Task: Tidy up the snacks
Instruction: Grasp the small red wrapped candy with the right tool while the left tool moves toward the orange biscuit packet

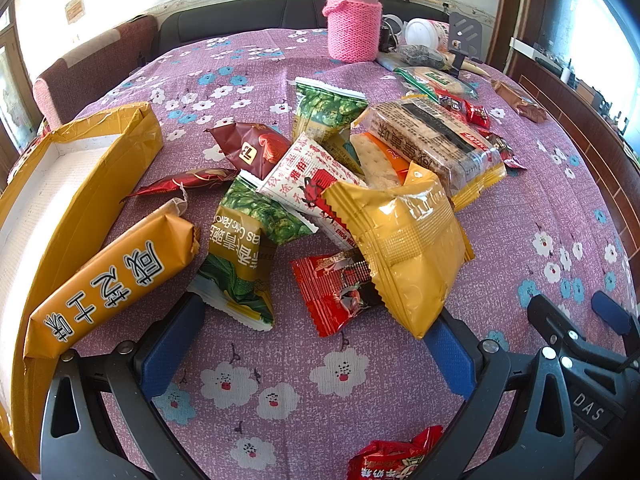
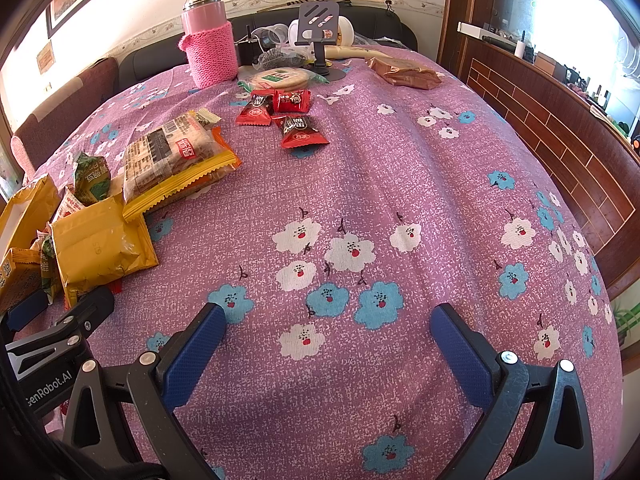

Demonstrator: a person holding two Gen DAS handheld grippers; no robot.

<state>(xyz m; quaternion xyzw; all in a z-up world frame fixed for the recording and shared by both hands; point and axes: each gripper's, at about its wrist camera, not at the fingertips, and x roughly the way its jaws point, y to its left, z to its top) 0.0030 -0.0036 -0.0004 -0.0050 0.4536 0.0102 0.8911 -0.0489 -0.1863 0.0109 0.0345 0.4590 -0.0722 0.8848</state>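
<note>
A loose heap of snack packets (image 1: 344, 184) is seen on the purple flowered tablecloth (image 1: 520, 216), just beside an open yellow box (image 1: 132, 148) whose white interior holds nothing that can be seen. The left gripper (image 1: 308, 344) is held low before the heap with its blue fingers (image 1: 172, 344) spread wide; nothing is pinched, though a red packet (image 1: 336, 292) and a green pea packet (image 1: 236, 280) lie just ahead of the gap, and a large gold packet (image 1: 408, 244) overlaps the right finger. A long orange packet (image 1: 112, 276) is propped against the box wall. The right gripper (image 2: 328, 352) is likewise spread and empty over bare cloth, well apart from three small red packets (image 2: 288, 116) near a pink flask (image 2: 208, 40). The sorting is judged to be at its start, with a first pick being lined up. The next move would call for one packet to be singled out, the fingers closed on its crimped edge without neighbours being dragged, and the packet carried across to the box.
</note>
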